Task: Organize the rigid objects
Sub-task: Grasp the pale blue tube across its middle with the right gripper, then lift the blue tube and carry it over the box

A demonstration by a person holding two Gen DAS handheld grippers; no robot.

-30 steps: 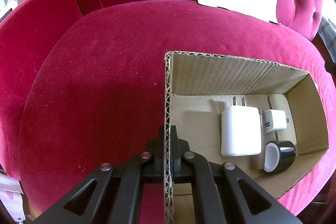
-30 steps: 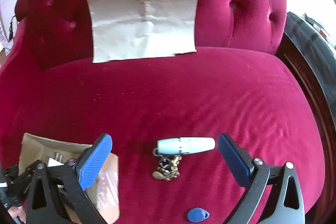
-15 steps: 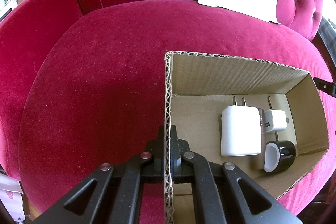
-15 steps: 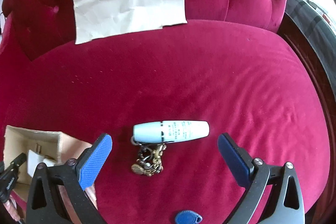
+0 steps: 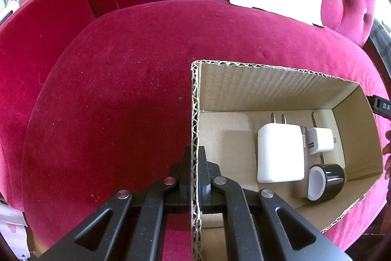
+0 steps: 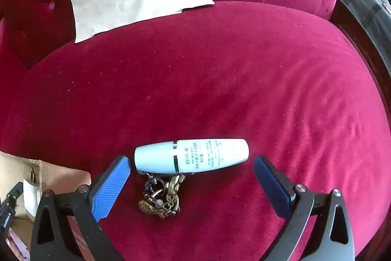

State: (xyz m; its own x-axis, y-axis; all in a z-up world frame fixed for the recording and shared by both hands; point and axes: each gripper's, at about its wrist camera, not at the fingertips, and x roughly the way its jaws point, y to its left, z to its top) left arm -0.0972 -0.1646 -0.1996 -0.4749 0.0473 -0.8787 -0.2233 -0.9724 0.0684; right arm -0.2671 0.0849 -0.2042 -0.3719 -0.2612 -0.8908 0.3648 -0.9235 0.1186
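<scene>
Pale-blue tube (image 6: 191,156) lies crosswise between the open right tool's (image 6: 191,169) pads.

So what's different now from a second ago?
The right gripper has come down closer to the pale blue tube, its jaws open on either side of it, not touching. Nothing was grabbed or dropped. The left gripper stays clamped on the cardboard box wall, and the chargers and tape roll inside haven't moved.
</scene>
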